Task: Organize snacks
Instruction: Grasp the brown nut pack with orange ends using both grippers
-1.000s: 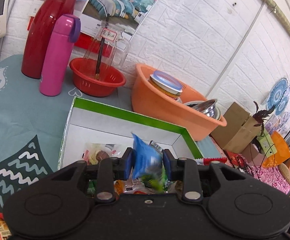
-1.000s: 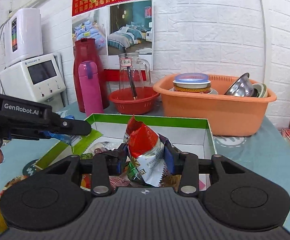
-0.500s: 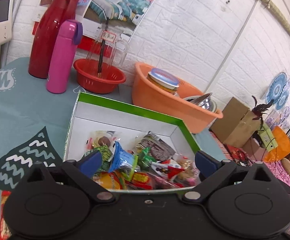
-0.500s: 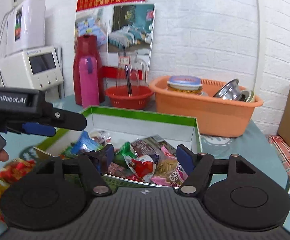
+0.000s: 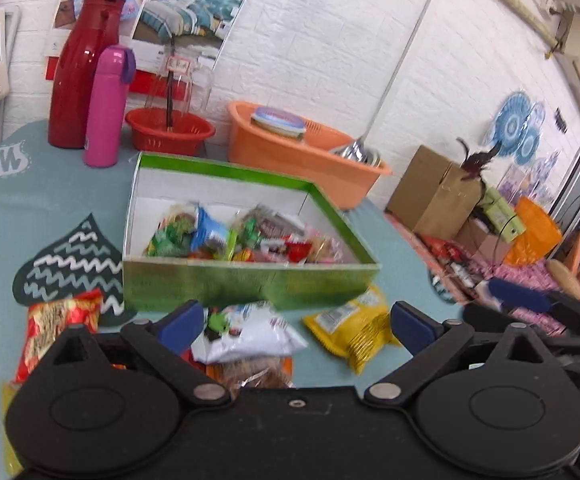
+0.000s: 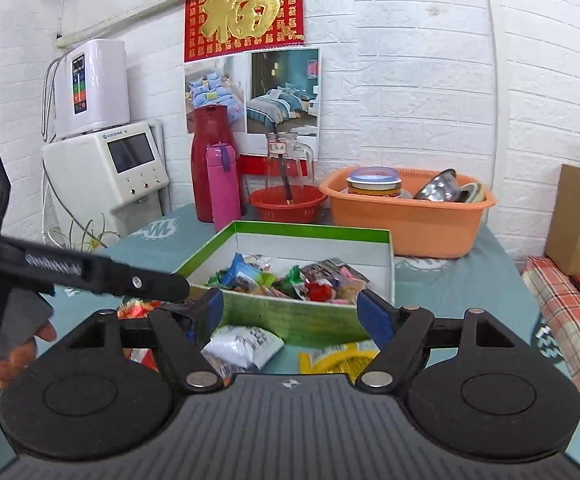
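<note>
From L to R: red crinkly snack packet (image 5: 59, 334), white foil pouch (image 5: 245, 334), yellow biscuit pack (image 5: 350, 330) lie before the green-rimmed cardboard box (image 5: 249, 284), awaiting pickup. I hold my L gripper (image 5: 296, 320) & R gripper (image 6: 292, 310) jaws apart, empty, above them.

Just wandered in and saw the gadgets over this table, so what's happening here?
A person is sorting snacks into the green box, holding a two-finger tool in each hand. Right now the left gripper and right gripper are both open and empty, in front of the box. A white packet, a yellow packet and a red packet still lie on the table outside it.
</note>
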Action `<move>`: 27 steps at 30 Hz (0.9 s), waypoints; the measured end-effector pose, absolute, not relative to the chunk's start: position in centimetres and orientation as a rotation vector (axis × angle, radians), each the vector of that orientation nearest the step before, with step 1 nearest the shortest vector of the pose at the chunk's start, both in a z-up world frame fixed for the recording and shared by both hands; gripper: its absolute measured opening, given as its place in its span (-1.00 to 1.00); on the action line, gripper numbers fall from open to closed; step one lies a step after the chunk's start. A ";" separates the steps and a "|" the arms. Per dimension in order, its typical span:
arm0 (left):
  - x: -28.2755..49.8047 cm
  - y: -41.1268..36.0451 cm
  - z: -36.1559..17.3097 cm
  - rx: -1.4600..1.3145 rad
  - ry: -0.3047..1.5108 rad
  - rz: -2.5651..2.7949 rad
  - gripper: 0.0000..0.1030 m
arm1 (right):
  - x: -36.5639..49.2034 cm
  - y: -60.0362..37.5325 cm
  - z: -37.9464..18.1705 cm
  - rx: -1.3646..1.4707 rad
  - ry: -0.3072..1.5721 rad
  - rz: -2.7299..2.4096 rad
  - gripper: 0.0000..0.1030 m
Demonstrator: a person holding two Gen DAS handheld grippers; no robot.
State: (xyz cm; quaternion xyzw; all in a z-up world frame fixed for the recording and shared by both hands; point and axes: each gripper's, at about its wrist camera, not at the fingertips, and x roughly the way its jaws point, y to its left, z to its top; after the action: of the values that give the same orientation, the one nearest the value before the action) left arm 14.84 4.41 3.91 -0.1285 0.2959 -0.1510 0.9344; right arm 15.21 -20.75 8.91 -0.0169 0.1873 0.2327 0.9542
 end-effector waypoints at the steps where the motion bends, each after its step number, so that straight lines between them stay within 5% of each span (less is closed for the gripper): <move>1: 15.0 3.9 2.8 -0.235 0.620 -0.295 1.00 | 14.7 -20.9 8.8 -0.050 0.376 0.457 1.00; 9: 16.1 2.6 -2.6 -0.162 0.709 -0.262 0.99 | 12.9 -22.6 6.8 -0.059 0.408 0.432 1.00; 11: 14.9 2.4 -2.7 -0.174 0.706 -0.295 0.65 | 12.4 -23.2 6.1 -0.042 0.422 0.430 1.00; 15: 12.2 2.3 -3.7 -0.295 0.749 -0.402 0.71 | 11.9 -23.7 4.4 -0.007 0.470 0.441 1.00; 19: 10.0 3.6 -4.0 -0.440 0.759 -0.432 1.00 | 11.3 -23.2 2.5 -0.020 0.531 0.472 1.00; 27: 8.7 7.1 -4.0 -0.637 0.735 -0.386 1.00 | 10.4 -21.1 0.1 -0.014 0.612 0.576 1.00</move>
State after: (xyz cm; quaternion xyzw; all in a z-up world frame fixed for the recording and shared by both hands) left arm 8.72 7.09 -4.02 -0.3042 0.3508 -0.1843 0.8663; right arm 10.37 -21.07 0.14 -0.0069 0.2970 0.2797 0.9130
